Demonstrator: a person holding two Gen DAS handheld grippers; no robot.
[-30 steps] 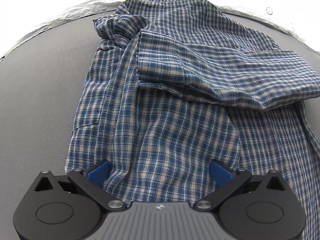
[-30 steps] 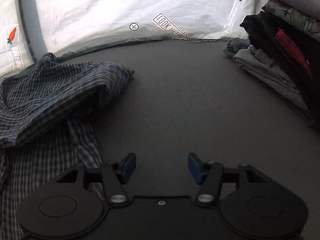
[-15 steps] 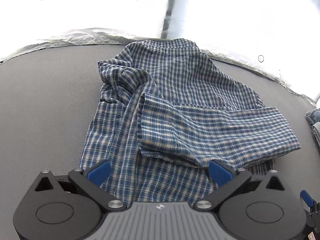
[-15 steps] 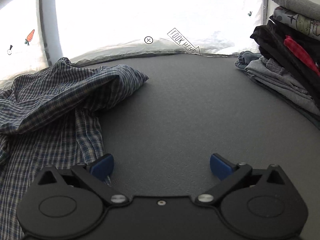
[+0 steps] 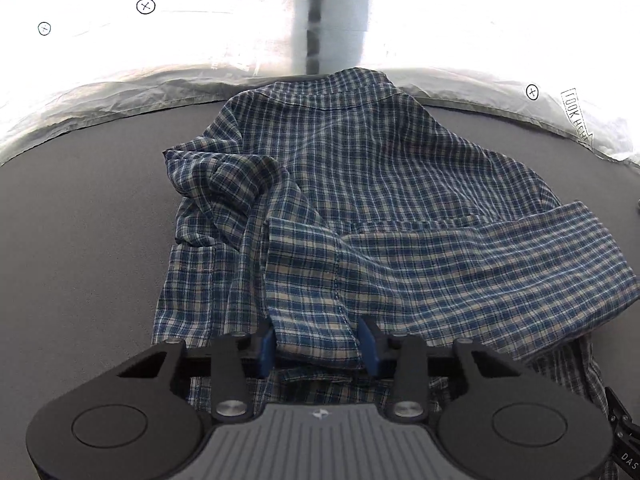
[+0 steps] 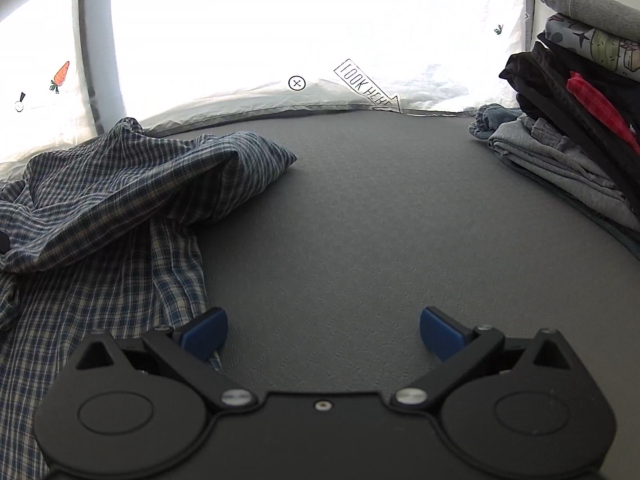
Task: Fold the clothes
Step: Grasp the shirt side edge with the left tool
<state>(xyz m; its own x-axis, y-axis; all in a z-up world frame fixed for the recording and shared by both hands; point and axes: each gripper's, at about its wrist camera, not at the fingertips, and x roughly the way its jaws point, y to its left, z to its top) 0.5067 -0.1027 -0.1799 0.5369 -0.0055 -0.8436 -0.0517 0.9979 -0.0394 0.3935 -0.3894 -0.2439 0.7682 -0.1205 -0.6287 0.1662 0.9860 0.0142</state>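
Observation:
A blue and cream plaid shirt (image 5: 360,184) lies spread on the dark grey table (image 5: 80,260), collar at the far edge. One sleeve (image 5: 460,268) is folded across its body. The cuff (image 5: 312,320) of that sleeve sits between the blue pads of my left gripper (image 5: 317,346), whose jaws are closing around it; the cloth still looks flat, not pinched. In the right wrist view the same shirt (image 6: 104,208) fills the left side. My right gripper (image 6: 323,332) stands wide open over bare table, its left pad (image 6: 206,330) at the shirt's hem.
A tall stack of folded clothes (image 6: 572,120) stands at the table's far right. A white printed sheet (image 6: 280,40) with carrot and arrow marks hangs behind the table's far edge. Bare table surface (image 6: 380,220) stretches between shirt and stack.
The left gripper has drawn back from the shirt, so more of it shows, and its jaws have narrowed around the cuff. The right gripper's jaws have gone from half open to wide open.

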